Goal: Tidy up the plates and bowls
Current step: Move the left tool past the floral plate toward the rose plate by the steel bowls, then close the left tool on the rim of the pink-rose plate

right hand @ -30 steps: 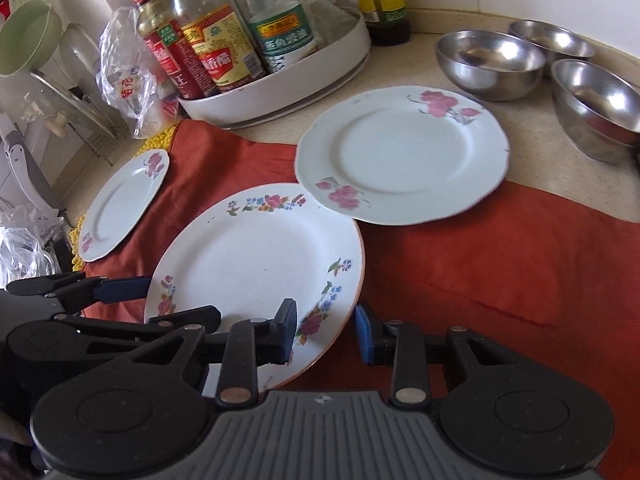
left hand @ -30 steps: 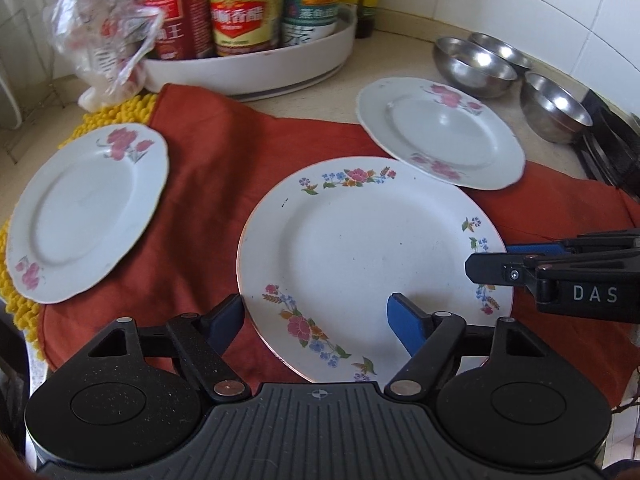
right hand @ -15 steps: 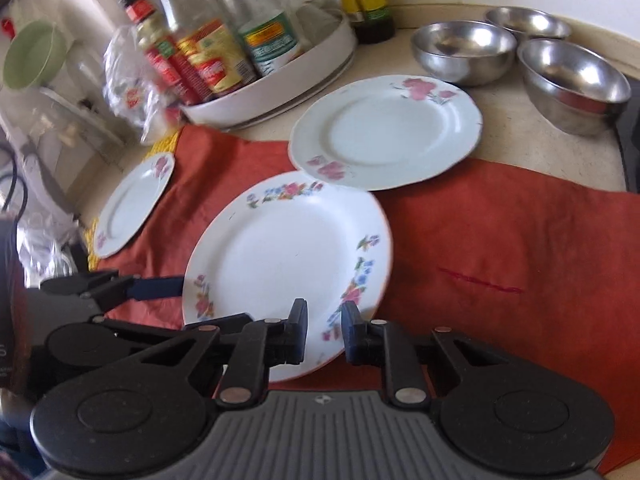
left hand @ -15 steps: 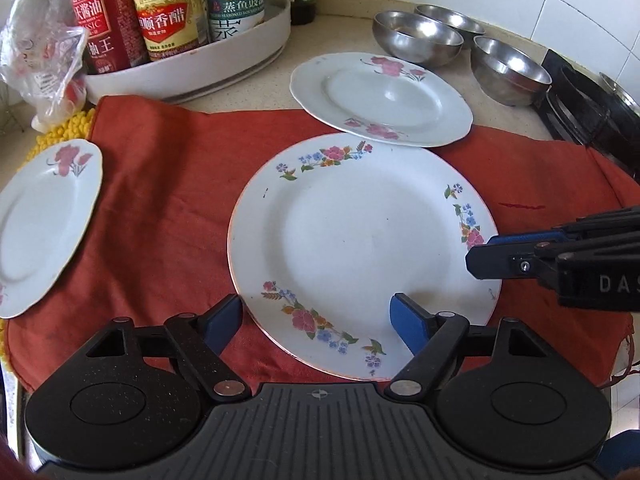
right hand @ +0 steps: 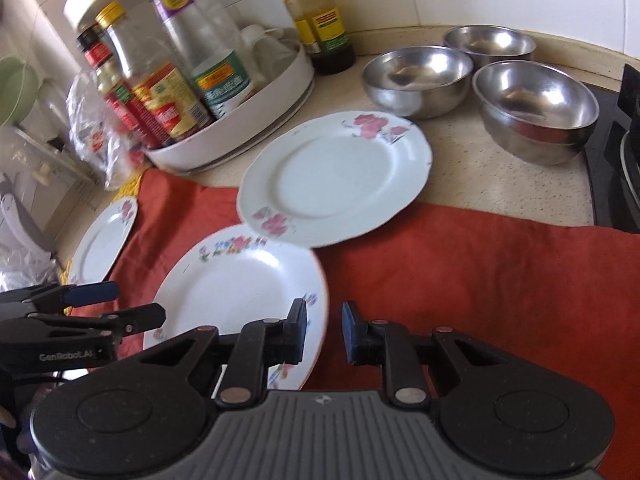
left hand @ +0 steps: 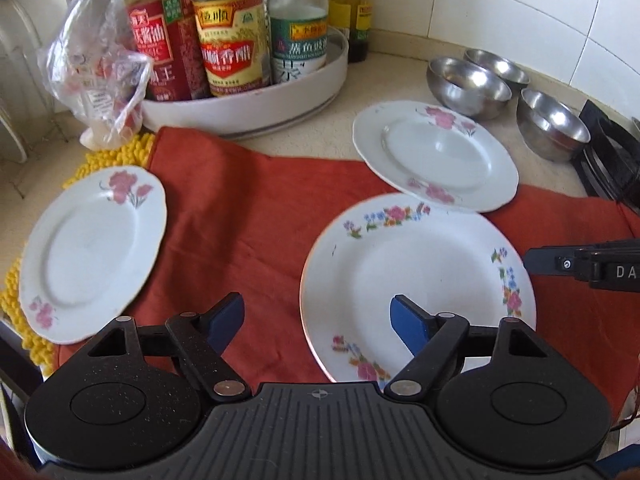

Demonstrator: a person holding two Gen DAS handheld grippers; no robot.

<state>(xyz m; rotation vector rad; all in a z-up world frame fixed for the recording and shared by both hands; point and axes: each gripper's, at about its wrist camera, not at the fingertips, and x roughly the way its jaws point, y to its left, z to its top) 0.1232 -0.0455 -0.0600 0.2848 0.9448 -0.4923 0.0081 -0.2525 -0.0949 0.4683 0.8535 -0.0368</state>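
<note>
A large white plate with a many-coloured flower rim [left hand: 416, 276] [right hand: 236, 292] lies on the red cloth [left hand: 260, 216]. My right gripper [right hand: 324, 330] has its jaws drawn narrow on the plate's right rim, one pad over the plate and one outside it. In the left wrist view the right gripper [left hand: 534, 262] meets that rim. My left gripper [left hand: 318, 322] [right hand: 140, 302] stands open over the plate's left edge and holds nothing. A pink-flowered plate [left hand: 436, 156] overlaps the large plate's far edge. A second pink-flowered plate [left hand: 92, 248] lies at the left.
Three steel bowls [right hand: 416, 76] stand at the back right beside a black stove grate [left hand: 608, 152]. A white turntable tray [left hand: 248, 100] holds several sauce bottles, with a plastic bag [left hand: 96, 72] to its left. A yellow mat [left hand: 104, 156] shows under the cloth.
The right jaws have narrowed onto the large plate's right rim. In the left wrist view the plate now sits further right, and the left finger stands well clear of its left edge.
</note>
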